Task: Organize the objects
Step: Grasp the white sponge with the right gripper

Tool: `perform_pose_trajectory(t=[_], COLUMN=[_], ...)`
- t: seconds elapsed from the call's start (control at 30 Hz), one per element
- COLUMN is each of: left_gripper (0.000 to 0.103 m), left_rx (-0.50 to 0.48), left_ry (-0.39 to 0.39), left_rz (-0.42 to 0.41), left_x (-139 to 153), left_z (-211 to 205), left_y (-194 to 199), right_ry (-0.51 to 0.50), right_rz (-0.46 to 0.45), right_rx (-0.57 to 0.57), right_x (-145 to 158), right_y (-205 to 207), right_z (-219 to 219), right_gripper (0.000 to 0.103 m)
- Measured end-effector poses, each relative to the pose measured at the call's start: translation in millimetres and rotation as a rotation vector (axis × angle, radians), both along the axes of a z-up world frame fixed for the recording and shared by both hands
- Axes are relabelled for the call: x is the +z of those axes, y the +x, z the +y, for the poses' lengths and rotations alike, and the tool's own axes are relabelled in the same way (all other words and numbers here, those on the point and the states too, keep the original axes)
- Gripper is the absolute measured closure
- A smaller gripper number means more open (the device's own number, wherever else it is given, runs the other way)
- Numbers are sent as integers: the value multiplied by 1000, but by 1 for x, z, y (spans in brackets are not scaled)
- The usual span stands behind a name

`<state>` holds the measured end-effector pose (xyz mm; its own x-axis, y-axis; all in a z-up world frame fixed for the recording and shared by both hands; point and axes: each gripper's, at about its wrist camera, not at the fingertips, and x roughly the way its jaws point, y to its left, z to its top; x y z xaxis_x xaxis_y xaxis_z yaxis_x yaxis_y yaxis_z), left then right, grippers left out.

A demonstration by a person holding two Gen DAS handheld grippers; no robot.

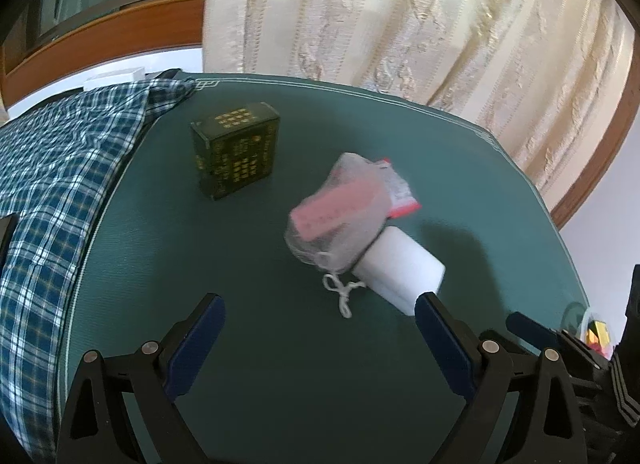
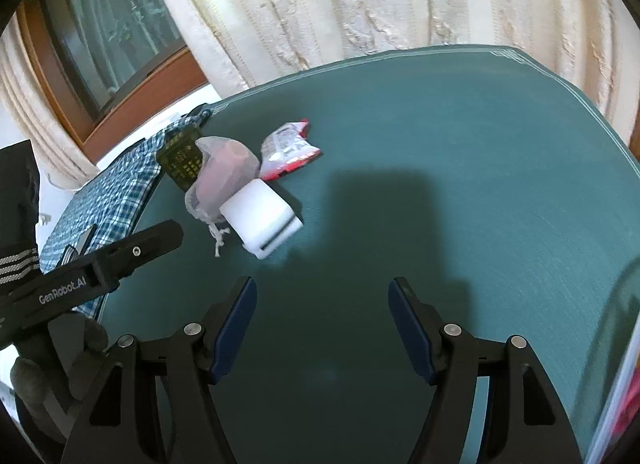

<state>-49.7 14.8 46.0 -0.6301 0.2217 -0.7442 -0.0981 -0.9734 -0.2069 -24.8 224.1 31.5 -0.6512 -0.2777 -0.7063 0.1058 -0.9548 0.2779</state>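
Left wrist view: the left gripper, nearest the lens, hangs with jaws spread and empty over the green mat, apparently lined up to approach the clutter ahead. A white block lies just beyond its right finger, touching a mesh pouch; a red-edged packet sits behind, a dark box apart beside the plaid cloth. Right wrist view: the right gripper is likewise parted and empty, the same cluster lying well ahead to its left.
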Motion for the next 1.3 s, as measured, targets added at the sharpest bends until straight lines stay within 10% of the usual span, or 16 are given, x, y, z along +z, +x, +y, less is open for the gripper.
perform_pose_trajectory(t=[1.3], left_gripper=[5], left_rx=[105], left_ry=[-13], left_rz=[-31], left_x=[-9], left_z=[-40], left_y=[-18], right_ry=[141], right_rz=[40], right_rx=[203], right_x=[-16], right_y=[-69], right_z=[-68], right_gripper=[30])
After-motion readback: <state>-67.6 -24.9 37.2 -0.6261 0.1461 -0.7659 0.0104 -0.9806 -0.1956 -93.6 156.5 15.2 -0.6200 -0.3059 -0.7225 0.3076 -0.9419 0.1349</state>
